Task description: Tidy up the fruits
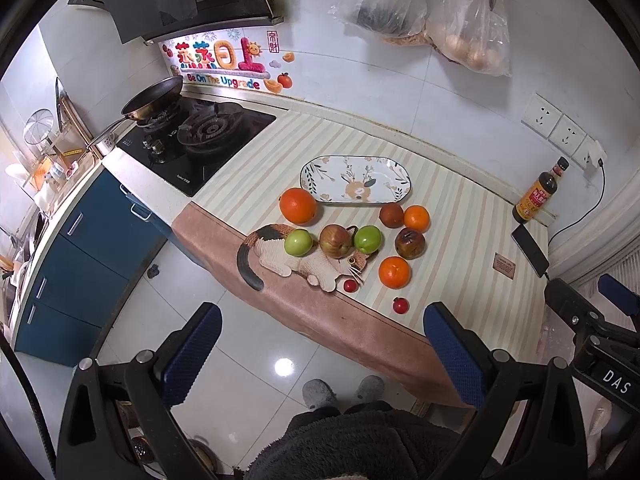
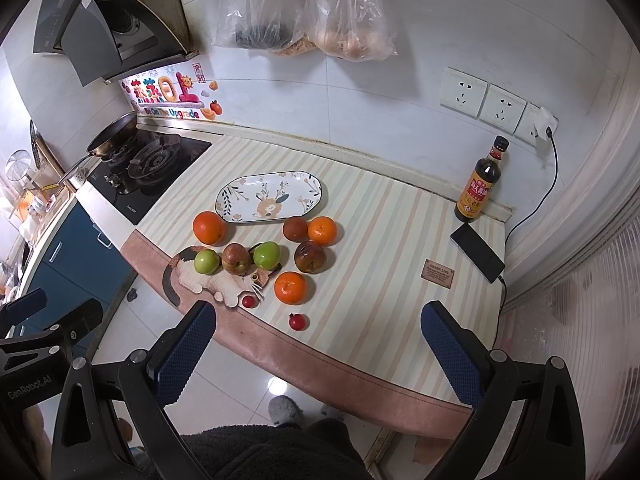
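Note:
Several fruits lie on the striped counter mat: a big orange [image 1: 298, 205] [image 2: 209, 227], two green apples [image 1: 298, 242] [image 1: 367, 239], a red apple [image 1: 335, 241] [image 2: 236, 259], smaller oranges [image 1: 394, 272] [image 1: 416, 218], dark fruits [image 1: 409, 243] [image 1: 391, 215] and two small red fruits [image 1: 401, 305] [image 1: 350, 285]. An empty oval patterned plate [image 1: 320, 172] [image 2: 240, 192] sits behind them. My left gripper [image 1: 322, 352] and right gripper [image 2: 318, 354] are both open and empty, held above the counter's front edge, well short of the fruit.
A gas stove [image 1: 200, 136] with a pan [image 1: 154, 98] is at the left. A sauce bottle [image 2: 482, 182], a phone [image 2: 478, 252] on a cable and wall sockets [image 2: 484, 96] are at the right. Plastic bags [image 2: 304, 4] hang on the wall. A cat-shaped trivet [image 1: 288, 260] lies under some fruit.

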